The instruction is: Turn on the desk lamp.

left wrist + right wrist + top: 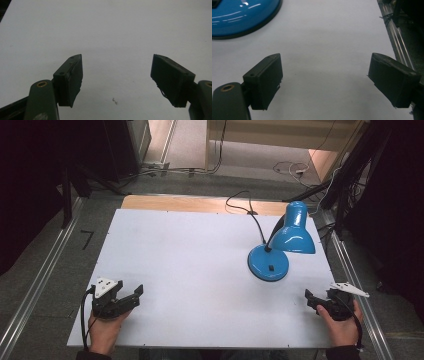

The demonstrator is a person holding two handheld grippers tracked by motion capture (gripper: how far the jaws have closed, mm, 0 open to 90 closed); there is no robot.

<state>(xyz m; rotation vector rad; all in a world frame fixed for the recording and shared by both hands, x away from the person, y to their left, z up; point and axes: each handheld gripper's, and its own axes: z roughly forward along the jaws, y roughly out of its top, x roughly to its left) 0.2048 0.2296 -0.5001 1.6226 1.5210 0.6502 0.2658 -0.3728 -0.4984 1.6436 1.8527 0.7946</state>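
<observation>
With both the left gripper [134,296] and right gripper [311,299] held wide open and empty, the lamp [277,245] could be toppled if its top-heavy shade is nudged.

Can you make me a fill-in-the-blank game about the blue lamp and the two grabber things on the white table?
1. The desk lamp on the white table is the colour ____.
2. The lamp stands nearer the ____ hand-held gripper than the other hand-held gripper.
3. Both grippers have their jaws ____, with nothing between them.
4. The lamp's round base sits flat on the ____.

Missing words: blue; right; open; table
</observation>
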